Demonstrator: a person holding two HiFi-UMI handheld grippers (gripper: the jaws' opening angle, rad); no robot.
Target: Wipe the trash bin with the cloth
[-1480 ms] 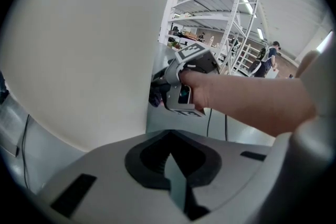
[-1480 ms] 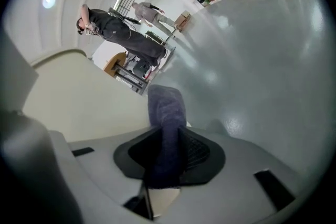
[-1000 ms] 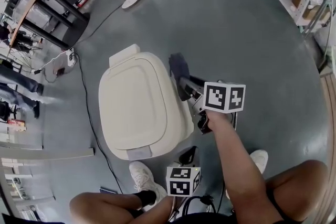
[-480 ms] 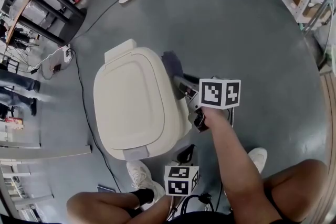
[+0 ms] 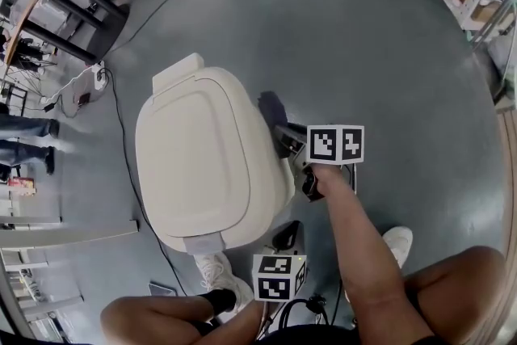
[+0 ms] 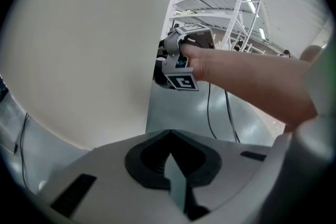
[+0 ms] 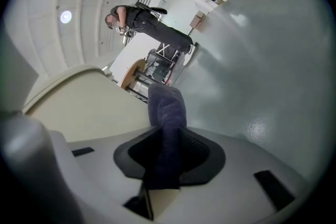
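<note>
Navy cloth [image 7: 167, 113] in right gripper [image 7: 161, 176], beside bin [image 5: 202, 166].

Trash bin [image 5: 202, 161]: cream, rounded-rectangular, upright on grey floor [image 5: 380, 52]. Lid [image 5: 194, 153] closed, with a tab at each short end.

Cloth [image 7: 165, 113]: dark blue-violet, bunched into a narrow strip. Pinched between the jaws of the right claw [image 7: 167, 160], free end sticking out forward. It sits just beside the bin's right side wall, below the lid rim. Contact with the wall cannot be confirmed.
</note>
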